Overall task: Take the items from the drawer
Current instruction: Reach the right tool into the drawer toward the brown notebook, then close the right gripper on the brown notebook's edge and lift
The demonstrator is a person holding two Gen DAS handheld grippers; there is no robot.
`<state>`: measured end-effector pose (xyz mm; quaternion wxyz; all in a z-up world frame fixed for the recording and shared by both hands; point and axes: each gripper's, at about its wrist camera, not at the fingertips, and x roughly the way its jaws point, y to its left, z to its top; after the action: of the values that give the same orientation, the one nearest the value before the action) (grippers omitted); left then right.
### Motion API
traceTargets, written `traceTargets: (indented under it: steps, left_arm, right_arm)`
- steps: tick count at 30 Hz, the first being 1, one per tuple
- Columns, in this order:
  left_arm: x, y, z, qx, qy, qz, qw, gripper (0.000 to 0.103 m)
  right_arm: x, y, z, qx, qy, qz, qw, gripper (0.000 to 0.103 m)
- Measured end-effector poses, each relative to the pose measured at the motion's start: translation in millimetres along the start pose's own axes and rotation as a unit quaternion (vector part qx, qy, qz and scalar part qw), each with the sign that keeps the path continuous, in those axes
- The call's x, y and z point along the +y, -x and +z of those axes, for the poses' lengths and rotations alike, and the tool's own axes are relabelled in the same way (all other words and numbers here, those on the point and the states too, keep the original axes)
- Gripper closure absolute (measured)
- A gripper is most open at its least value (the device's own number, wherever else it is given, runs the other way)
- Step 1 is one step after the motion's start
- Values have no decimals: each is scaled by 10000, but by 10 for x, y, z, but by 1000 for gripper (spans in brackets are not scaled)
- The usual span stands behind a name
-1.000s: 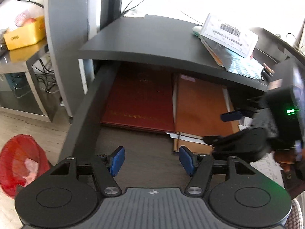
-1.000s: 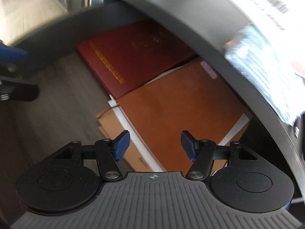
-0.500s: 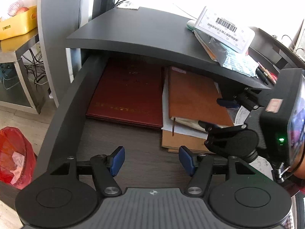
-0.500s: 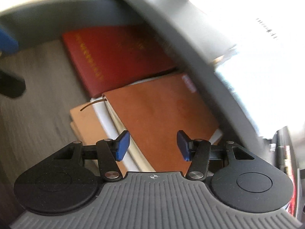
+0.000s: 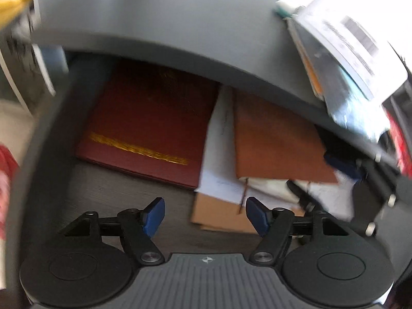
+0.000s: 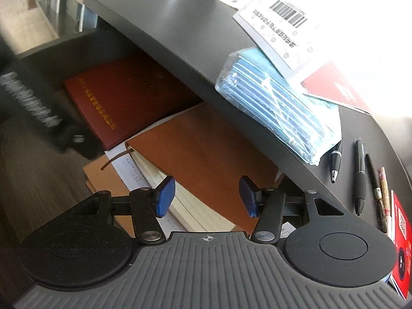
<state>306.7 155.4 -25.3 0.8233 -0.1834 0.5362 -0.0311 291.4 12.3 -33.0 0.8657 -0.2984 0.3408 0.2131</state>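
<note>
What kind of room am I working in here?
Likely an office: a dark desk with pens on top, and an open drawer holding a brown notebook and papers.

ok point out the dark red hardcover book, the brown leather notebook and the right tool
dark red hardcover book [image 6: 123,97], right wrist view, cover centre
brown leather notebook [image 6: 206,149], right wrist view, cover centre
right tool [image 6: 207,197], right wrist view, midway between fingertips

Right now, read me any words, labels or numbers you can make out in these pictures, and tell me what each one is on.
No text can be quoted with confidence.
White card on the desk: barcode and Chinese print, too small to read.
Dark red book in the drawer: gold lettering, too small.
Paper sheet under the brown notebook: print too small.
Red card by the pens: QR code only.
</note>
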Motion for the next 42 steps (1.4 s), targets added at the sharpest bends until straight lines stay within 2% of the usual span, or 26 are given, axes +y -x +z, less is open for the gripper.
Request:
traceTargets:
  steps: [5,9,12,19,25,29,34,39,42]
  left_arm:
    - [-38,-194,104,181,299,-472,9983,34]
    - [52,-307,122,188,744,-1066,9913,35]
    - [88,-360,105,67,905,-1136,9894,36]
    - [53,-470,-12,132,1035,-1538,9826,55]
    - [98,-485,-174,-48,1128,-1809,9770,56]
    - [153,-477,-291,-107,1306,-2157,9676,56]
    - [174,-433,-430,-244,1373,-2537,9572,55]
    - [120,-367,-555,-429,1225,-2877,9489,55]
    - [83,-359,-624,-456,1163,-2979,9464,55]
  right_arm:
    - [-25,-18,-24,23,-31,45,10000,46]
    - [-38,-30,-46,36,-54,66,10000,46]
    - [-49,-39,-63,46,-71,81,9999,46]
    - [-72,-59,-101,69,-110,118,9998,46]
    - [-76,-76,-160,154,-40,162,9997,47]
    - [-67,-61,-233,216,190,346,9990,39]
    - [72,-63,-326,107,716,382,9966,39]
    - [220,-146,-345,-98,1089,211,9938,49]
    - [309,-223,-342,-254,1354,-72,9904,54]
